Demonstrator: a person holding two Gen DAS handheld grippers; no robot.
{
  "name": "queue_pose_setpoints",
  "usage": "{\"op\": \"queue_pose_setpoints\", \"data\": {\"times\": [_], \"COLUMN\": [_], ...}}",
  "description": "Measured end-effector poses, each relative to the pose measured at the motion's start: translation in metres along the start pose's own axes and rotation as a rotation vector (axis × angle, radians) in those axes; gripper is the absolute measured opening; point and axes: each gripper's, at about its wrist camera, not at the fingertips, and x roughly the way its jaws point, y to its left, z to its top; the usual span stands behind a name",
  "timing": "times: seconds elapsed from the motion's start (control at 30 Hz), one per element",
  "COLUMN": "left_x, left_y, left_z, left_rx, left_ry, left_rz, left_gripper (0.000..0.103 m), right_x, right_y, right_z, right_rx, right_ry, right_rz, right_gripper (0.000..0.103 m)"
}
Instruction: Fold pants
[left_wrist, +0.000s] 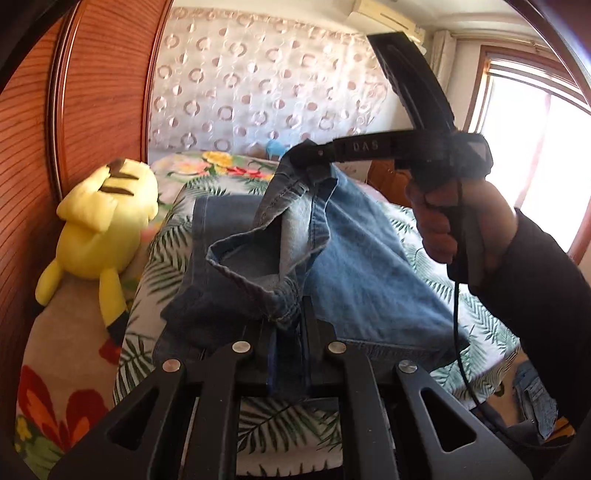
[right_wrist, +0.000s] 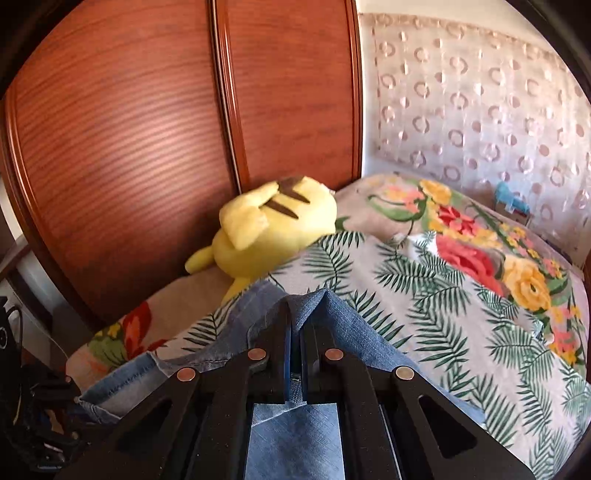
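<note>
**Denim hem lifted by both grippers over the bed**

The left gripper (left_wrist: 290, 325) is pressed together on a bunched edge of the jeans (left_wrist: 354, 266); the right gripper (left_wrist: 304, 153), seen from the left wrist view with the person's right hand (left_wrist: 443, 221) on its handle, pinches a higher corner of the same hem. In the right wrist view the right gripper (right_wrist: 294, 325) pinches a peak of denim. The jeans (right_wrist: 236, 332) hang between the two holds, their lower part lying on the palm-leaf bedspread (left_wrist: 424, 236), beside the yellow plush toy (left_wrist: 107, 218).

To fold well, judged from this pose: keep both pinches level and apart so the hem is taut, then carry it across the resting fabric and lower it with edges aligned. The slack, puckered cloth between the grippers would likely crease if laid down as is.

Open bedspread (right_wrist: 424, 295) lies away from the plush toy (right_wrist: 269, 229), towards the window; the wooden wardrobe door (right_wrist: 147, 147) stands just behind the toy and limits room there.
</note>
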Motion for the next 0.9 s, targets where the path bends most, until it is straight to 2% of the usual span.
{"op": "queue_pose_setpoints", "data": {"times": [0.23,0.37,0.47,0.53,0.57,0.77,0.9], "left_x": [0.01,0.011,0.01,0.009,0.01,0.003,-0.003], "left_y": [0.011,0.011,0.011,0.01,0.011,0.009,0.009], "left_z": [-0.01,-0.013,-0.014,-0.014,-0.013,-0.01,-0.008], "left_rx": [-0.026,-0.019,-0.021,-0.018,-0.018,-0.014,-0.005], "left_ry": [0.038,0.046,0.051,0.052,0.054,0.045,0.04], "left_rz": [0.023,0.024,0.022,0.023,0.024,0.032,0.046], "left_gripper": [0.011,0.011,0.011,0.011,0.011,0.012,0.019], "right_x": [0.022,0.033,0.032,0.025,0.023,-0.013,-0.036], "right_y": [-0.002,-0.004,-0.002,-0.001,-0.003,-0.02,-0.029], "right_z": [0.012,0.015,0.013,0.014,0.011,-0.013,-0.047], "right_rx": [0.016,0.029,0.017,0.016,0.017,0.047,0.034], "right_ry": [0.066,0.088,0.088,0.075,0.061,0.004,0.004], "right_rz": [-0.01,-0.024,-0.028,-0.031,-0.035,-0.058,-0.143], "right_gripper": [0.003,0.008,0.028,0.048,0.05,0.051,0.051]}}
